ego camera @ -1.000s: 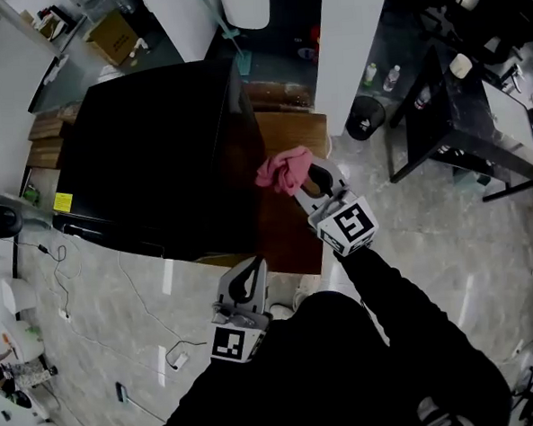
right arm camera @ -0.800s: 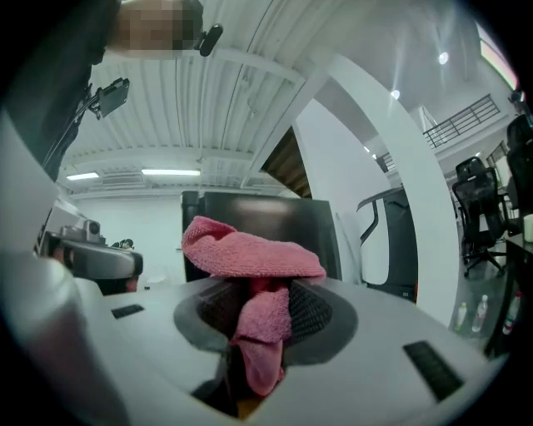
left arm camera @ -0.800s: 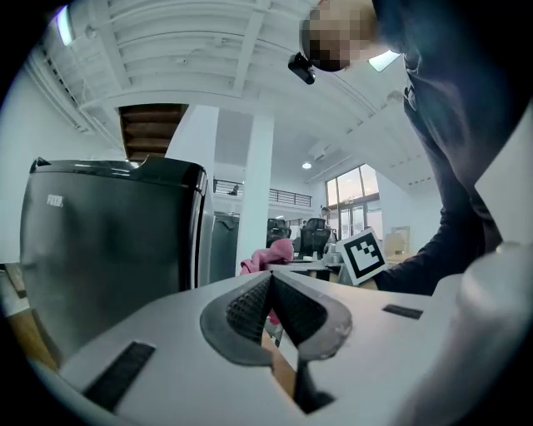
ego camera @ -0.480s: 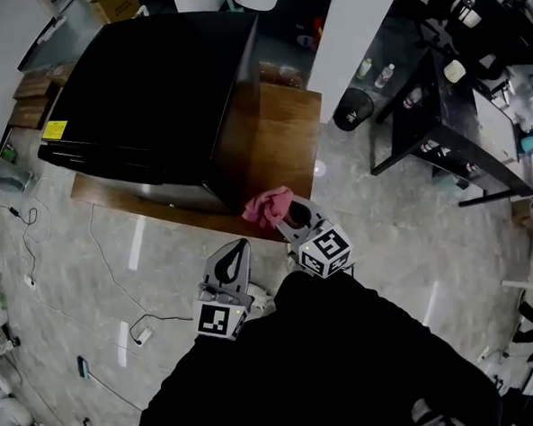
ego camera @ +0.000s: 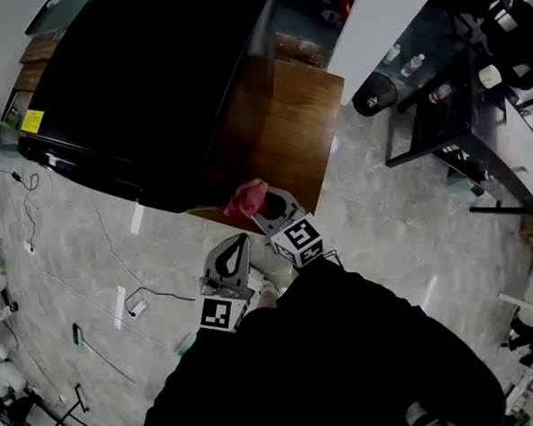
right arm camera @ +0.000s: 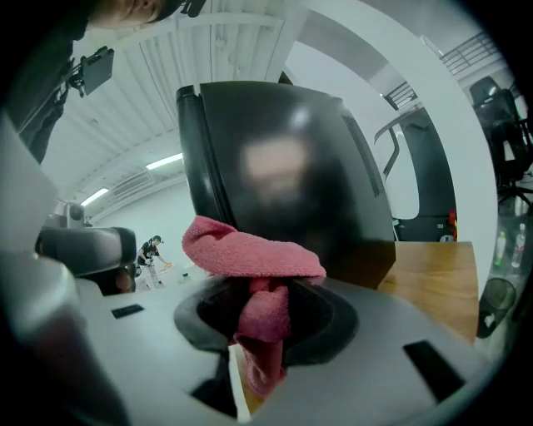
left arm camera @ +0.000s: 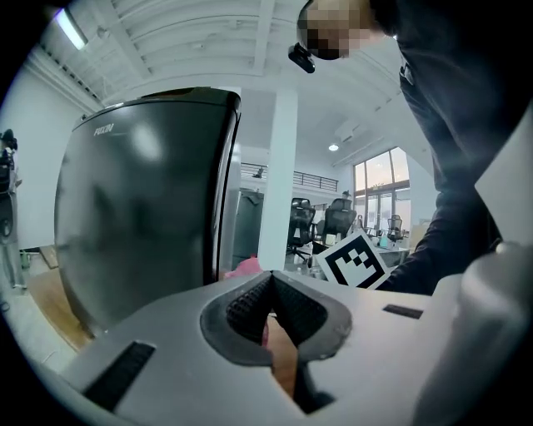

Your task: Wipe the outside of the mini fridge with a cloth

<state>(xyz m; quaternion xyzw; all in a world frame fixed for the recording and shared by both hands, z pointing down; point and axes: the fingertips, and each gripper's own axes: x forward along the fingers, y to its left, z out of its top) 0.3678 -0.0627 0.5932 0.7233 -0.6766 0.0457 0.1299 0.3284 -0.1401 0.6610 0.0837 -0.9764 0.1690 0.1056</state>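
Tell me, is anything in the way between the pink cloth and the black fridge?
No, nothing I can see. The right tool is shut on the pink cloth, and the black fridge stands just beyond the cloth, with only open space between them.

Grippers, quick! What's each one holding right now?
Left gripper: shut, holding nothing.
Right gripper: shut on the pink cloth.
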